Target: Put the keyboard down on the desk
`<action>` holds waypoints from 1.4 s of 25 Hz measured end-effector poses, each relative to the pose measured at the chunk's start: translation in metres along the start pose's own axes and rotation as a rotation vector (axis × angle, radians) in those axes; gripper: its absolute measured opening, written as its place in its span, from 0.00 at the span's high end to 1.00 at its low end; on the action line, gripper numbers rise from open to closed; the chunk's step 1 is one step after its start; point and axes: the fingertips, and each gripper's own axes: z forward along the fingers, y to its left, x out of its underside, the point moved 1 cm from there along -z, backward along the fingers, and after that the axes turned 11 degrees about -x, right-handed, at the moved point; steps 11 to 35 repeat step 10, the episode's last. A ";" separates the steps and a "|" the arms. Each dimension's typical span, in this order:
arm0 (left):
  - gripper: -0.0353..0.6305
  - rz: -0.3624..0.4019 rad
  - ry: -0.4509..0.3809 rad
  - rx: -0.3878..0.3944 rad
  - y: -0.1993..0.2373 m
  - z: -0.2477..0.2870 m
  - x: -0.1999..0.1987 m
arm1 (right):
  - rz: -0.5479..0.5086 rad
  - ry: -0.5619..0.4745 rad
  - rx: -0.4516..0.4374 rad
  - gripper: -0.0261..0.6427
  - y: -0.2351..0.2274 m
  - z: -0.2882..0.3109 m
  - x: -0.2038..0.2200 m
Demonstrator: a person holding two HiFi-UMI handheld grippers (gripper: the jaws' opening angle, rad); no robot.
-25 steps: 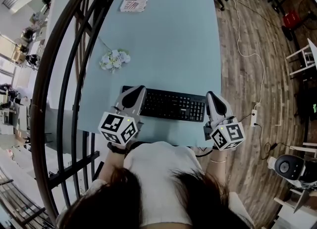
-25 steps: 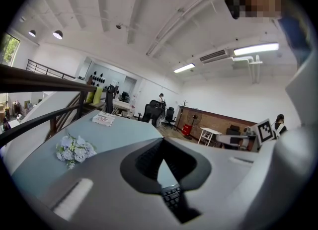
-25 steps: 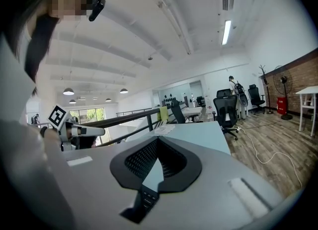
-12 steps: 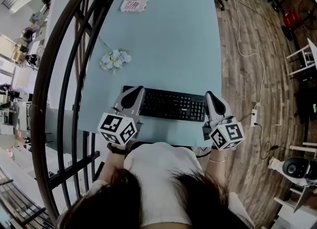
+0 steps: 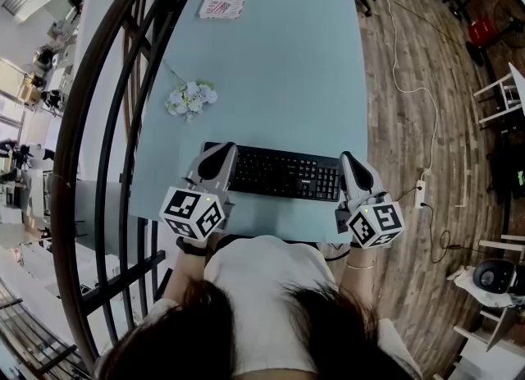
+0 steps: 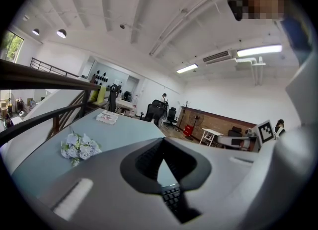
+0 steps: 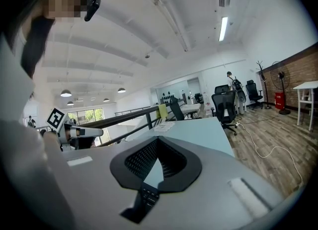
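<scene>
Keyboard [image 5: 283,175]: level, along the near edge of the bench [image 5: 279,75]; whether it rests there or hangs just above, we cannot tell. Left hand-held gripper [image 5: 220,157] and right hand-held gripper [image 5: 349,162]: each clamped on one end, which we judge holds it level.

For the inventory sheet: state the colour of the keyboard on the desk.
The keyboard is black, keys and frame alike; the head view shows it best.
</scene>
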 end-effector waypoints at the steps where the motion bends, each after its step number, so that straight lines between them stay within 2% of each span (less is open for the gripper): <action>1: 0.86 0.000 -0.001 0.000 0.000 0.000 0.000 | 0.000 0.000 0.001 0.96 0.000 0.000 0.000; 35: 0.86 -0.003 0.001 0.006 -0.001 0.003 0.001 | 0.002 0.005 0.004 0.96 -0.001 0.000 0.002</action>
